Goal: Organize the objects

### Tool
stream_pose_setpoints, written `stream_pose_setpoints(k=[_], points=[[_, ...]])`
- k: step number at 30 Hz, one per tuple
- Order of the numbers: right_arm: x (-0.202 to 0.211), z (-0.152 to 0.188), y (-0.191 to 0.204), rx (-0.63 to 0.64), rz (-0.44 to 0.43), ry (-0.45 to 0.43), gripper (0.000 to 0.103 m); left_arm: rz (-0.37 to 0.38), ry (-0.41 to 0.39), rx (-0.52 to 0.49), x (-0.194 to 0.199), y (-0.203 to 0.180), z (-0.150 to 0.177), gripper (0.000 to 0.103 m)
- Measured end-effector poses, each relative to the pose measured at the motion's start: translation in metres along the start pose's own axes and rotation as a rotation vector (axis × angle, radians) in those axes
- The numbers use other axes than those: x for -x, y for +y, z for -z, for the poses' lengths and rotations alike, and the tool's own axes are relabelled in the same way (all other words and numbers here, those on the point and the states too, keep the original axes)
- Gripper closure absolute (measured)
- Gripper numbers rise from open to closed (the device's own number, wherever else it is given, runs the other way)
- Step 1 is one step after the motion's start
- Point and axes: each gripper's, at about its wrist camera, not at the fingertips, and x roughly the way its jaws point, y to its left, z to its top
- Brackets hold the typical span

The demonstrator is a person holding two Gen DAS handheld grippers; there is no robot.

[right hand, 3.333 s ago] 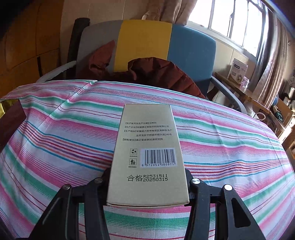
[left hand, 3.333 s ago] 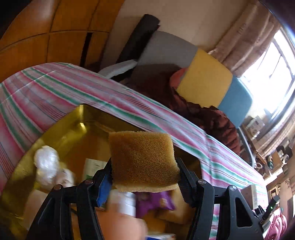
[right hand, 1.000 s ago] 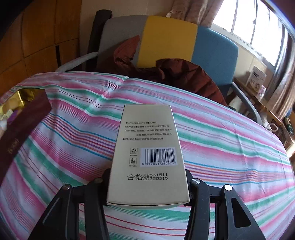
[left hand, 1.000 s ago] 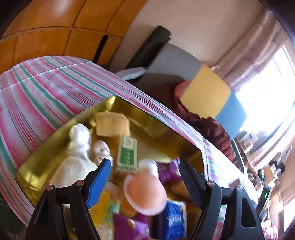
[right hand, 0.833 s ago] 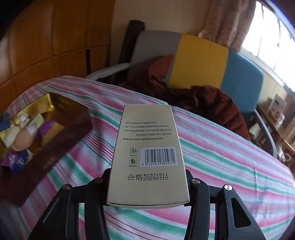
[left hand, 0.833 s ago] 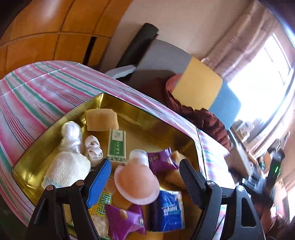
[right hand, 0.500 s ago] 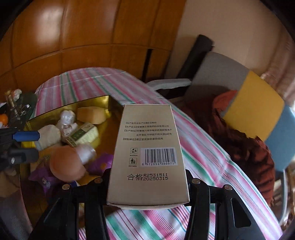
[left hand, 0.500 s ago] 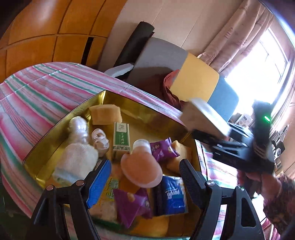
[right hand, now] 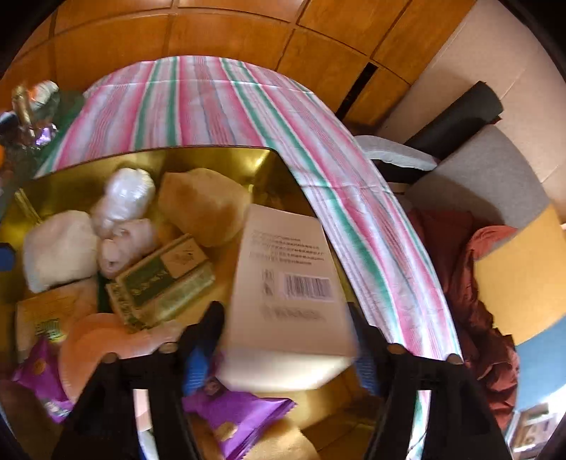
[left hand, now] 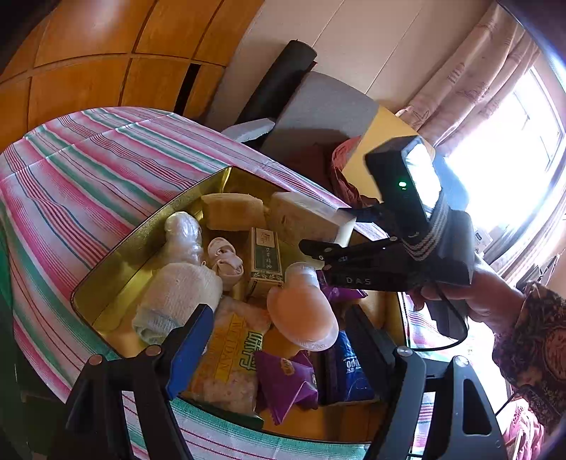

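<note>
A gold tin [left hand: 148, 226] [right hand: 212, 152] stands on the striped cloth, filled with packets, a green box [left hand: 265, 258], a tan sponge [left hand: 231, 212] and white bundles. My left gripper [left hand: 279, 318] hangs open and empty over its near side. My right gripper [right hand: 284, 315] [left hand: 318, 256] reaches over the tin's far right corner, its jaws opening. The beige barcoded box [right hand: 286, 283] [left hand: 304, 216] is still between them, blurred and tilted, with a gap at the left finger. It sinks towards the tin's contents.
A person's hand [left hand: 470, 293] in a patterned sleeve holds the right gripper. Behind the table stands a chair [right hand: 509, 283] with grey, yellow and blue cushions and a dark red garment. Wooden panels [right hand: 212, 32] line the wall, and a bright window [left hand: 513, 141] is at the right.
The right gripper swung left across the table to above the tin, rolled, and spread its jaws off the beige box. The left gripper stayed over the tin; the sponge it once held lies inside.
</note>
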Motion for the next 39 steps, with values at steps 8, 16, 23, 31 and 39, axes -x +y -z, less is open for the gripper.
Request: stream_pose_setpoints(k=[8,16,23,31,39], points=[[0.034,0.044,-0.028,-0.341,0.026,-0.062,0.008,-0.038,0.005,-0.034,-0.004,-0.012,0.004,0.025],[0.067,0.099,-0.032,-0.625,0.024,-0.018,0.003,-0.092,0.043,-0.026,-0.007,-0.022,0.006,0.025],[0.100,0.118,-0.001,-0.672,0.048,-0.028,0.000,-0.166,0.001,-0.069,0.004,-0.031,0.006,0.025],[0.125,0.111,0.027,-0.725,0.079,-0.049,0.000,-0.303,-0.088,-0.115,0.025,-0.029,-0.006,0.025],[0.142,0.103,0.038,-0.758,0.106,-0.062,0.000,-0.358,-0.124,-0.170,0.043,-0.039,-0.013,0.025]])
